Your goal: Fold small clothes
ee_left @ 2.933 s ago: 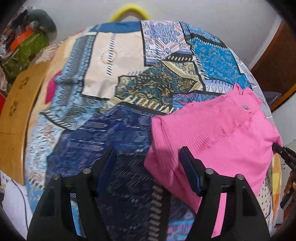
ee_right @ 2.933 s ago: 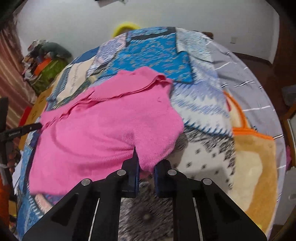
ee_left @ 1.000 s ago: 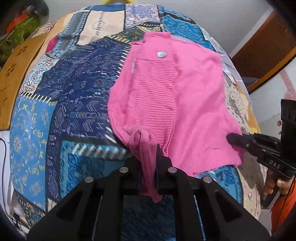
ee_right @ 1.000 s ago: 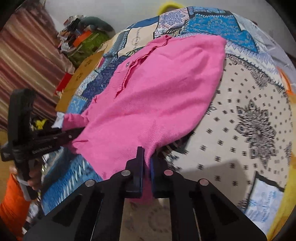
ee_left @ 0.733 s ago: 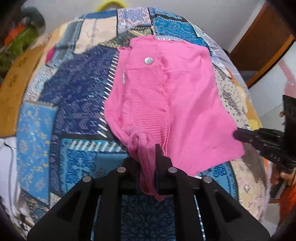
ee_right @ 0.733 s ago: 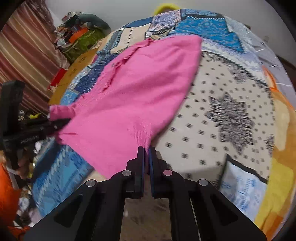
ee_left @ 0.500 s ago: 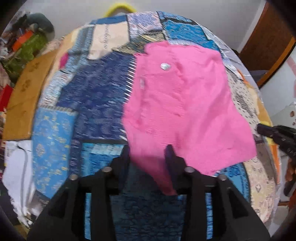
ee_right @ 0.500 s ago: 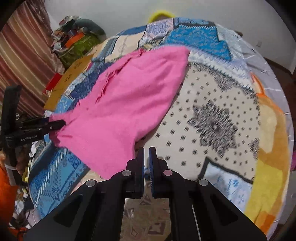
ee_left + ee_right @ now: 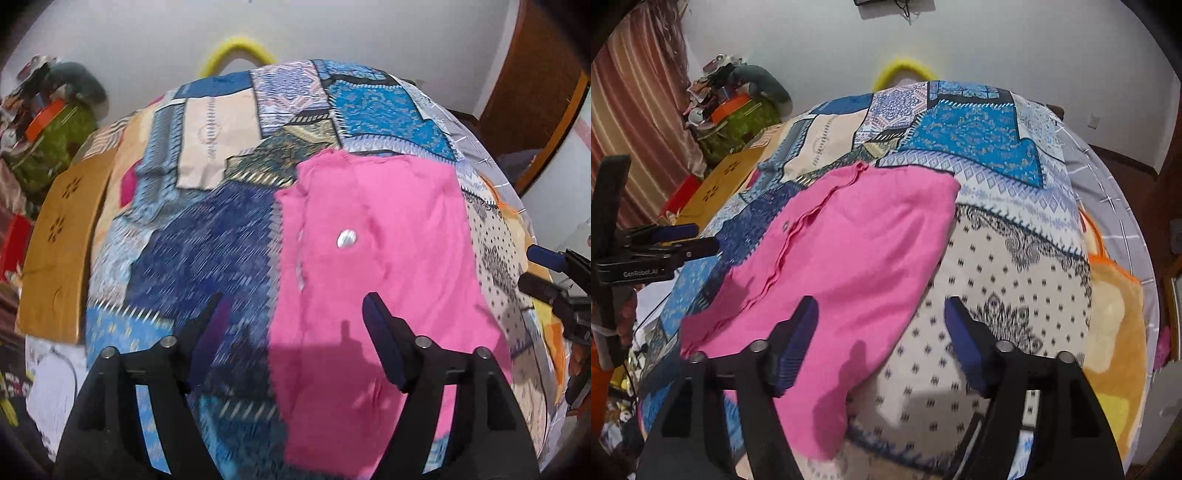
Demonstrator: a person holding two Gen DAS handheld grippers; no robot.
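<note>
One pink knitted garment [image 9: 369,266] with one silver button [image 9: 346,237] lies flat on a patchwork-printed bedspread [image 9: 207,236]. Two black grippers hover at its near edge, left gripper [image 9: 295,325] and right gripper [image 9: 879,325], both spread wide, holding nothing.

Pink knit top [image 9: 373,266], spread flat on the patchwork bedspread [image 9: 207,251], silver button [image 9: 346,237] facing up, ribbed placket along one side, near hem draping over the bed's edge
</note>
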